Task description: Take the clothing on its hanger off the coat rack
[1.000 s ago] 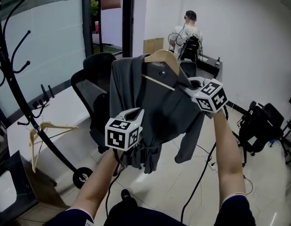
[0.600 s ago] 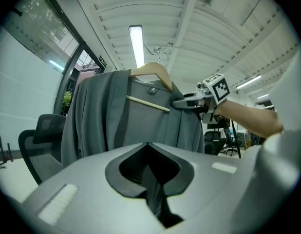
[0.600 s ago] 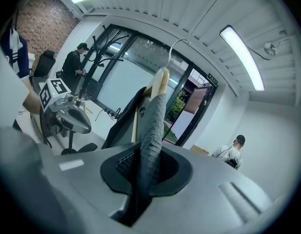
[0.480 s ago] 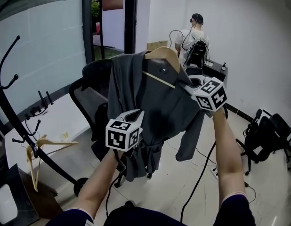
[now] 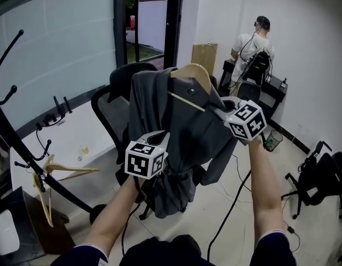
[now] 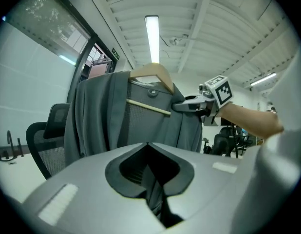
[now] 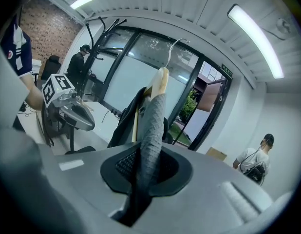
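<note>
A grey garment [image 5: 182, 132] hangs on a wooden hanger [image 5: 190, 73], held in the air in front of me and off the black coat rack [image 5: 10, 132] at the left edge. My right gripper [image 5: 216, 108] is shut on the hanger's cloth-covered right shoulder [image 7: 150, 130]. My left gripper [image 5: 159, 140] is shut on a fold of the garment's lower part [image 6: 153, 189]. In the left gripper view the garment [image 6: 102, 116] and hanger [image 6: 150, 72] fill the middle, with the right gripper [image 6: 182, 106] beside them. The right gripper view shows the left gripper [image 7: 84, 118] low at the left.
A black office chair [image 5: 118, 93] stands just behind the garment, beside a white table [image 5: 66, 132]. A bare wooden hanger [image 5: 49, 173] hangs low on the rack. A person [image 5: 254, 43] stands at a desk at the back. Cables [image 5: 237, 198] cross the floor; another chair [image 5: 320, 176] is at the right.
Both grippers have carried the garment on its hanger forward, nearer the office chair. The coat rack has slid toward the left edge, and its upper hooks have mostly left the view.
</note>
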A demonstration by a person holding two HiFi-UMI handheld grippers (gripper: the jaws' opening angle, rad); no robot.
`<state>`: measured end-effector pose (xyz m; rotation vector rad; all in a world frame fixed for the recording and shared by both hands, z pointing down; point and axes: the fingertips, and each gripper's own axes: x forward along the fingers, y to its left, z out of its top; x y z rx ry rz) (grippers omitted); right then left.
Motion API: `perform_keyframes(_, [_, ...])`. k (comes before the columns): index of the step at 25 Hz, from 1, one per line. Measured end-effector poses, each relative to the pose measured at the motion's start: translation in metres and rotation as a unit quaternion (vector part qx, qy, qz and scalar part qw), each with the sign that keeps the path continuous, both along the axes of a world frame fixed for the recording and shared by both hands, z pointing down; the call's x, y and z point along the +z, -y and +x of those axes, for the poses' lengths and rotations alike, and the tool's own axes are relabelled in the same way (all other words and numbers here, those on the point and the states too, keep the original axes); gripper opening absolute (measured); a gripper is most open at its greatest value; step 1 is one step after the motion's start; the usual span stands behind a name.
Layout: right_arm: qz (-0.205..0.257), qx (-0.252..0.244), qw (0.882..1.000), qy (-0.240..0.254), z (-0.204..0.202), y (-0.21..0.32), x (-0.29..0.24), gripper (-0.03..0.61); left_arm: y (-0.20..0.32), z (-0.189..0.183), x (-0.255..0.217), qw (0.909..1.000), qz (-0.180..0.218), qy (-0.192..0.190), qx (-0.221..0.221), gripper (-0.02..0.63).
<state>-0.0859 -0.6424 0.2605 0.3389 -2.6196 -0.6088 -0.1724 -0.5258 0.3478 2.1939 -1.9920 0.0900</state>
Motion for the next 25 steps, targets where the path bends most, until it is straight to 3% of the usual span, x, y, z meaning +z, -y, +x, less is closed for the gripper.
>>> perform_keyframes(10, [-0.030, -0.086, 0.996, -0.018, -0.050, 0.016, 0.070, 0.023, 0.028, -0.031, 0.034, 0.9966, -0.030, -0.019, -0.074, 0.012])
perform_keyframes(25, [-0.102, -0.172, 0.977, -0.075, -0.106, 0.007, 0.191, 0.018, 0.018, -0.059, 0.116, 0.9787, -0.089, -0.068, -0.172, 0.012])
